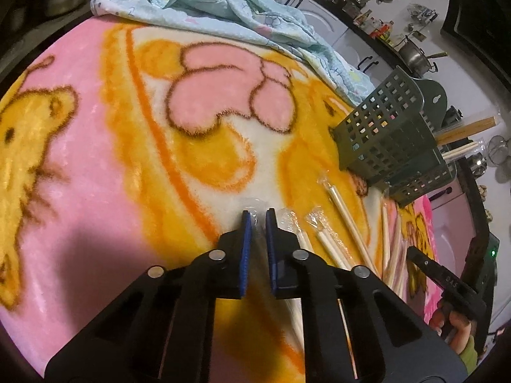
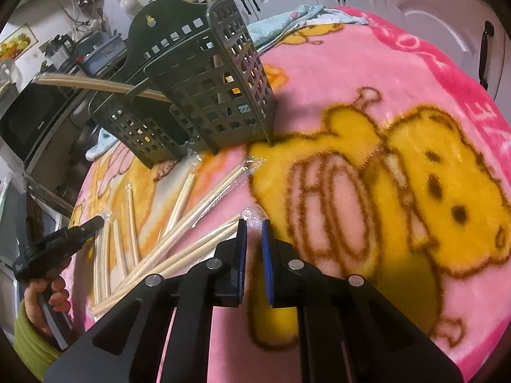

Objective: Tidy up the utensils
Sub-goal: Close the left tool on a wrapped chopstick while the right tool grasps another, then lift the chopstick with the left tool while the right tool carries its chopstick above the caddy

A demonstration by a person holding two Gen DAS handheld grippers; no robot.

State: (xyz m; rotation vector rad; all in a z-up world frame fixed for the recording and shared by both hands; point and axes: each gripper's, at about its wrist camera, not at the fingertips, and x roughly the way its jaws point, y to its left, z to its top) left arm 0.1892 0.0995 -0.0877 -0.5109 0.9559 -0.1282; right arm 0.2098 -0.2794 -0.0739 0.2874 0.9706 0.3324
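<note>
Green perforated utensil holder (image 2: 204,95) on blanket (image 2: 351,95), chopsticks (image 2: 95,83) inside.

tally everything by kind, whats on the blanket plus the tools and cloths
wrapped chopstick packs: at least 6 lying loose, overlapping, so no exact count
green utensil holder: 1
tools: 2, left tool and right tool
cloths: 2, pink blanket and light blue cloth
total: at least 11
</note>
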